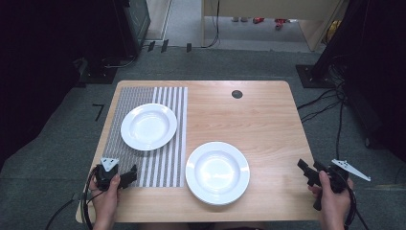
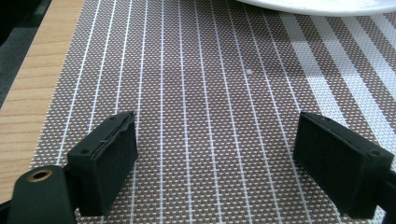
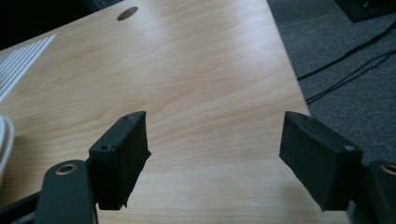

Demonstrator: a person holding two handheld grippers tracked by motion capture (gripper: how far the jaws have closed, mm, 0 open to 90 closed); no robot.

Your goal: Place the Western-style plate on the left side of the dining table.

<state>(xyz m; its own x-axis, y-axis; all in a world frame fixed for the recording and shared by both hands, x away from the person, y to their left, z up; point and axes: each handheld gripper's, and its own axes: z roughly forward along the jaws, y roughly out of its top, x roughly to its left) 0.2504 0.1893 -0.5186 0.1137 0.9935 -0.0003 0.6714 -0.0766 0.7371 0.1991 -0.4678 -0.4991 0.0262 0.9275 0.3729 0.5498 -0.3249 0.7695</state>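
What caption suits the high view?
Two white plates on a wooden table, open grippers at each side.

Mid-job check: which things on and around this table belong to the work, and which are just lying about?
In the job:
left tool, open
right tool, open
plate on the mat
plate on bare wood
striped placemat

Lying about:
floor cables
round hole in the tabletop

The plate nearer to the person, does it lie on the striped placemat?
No, this plate lies on the bare wooden table, just right of the placemat.
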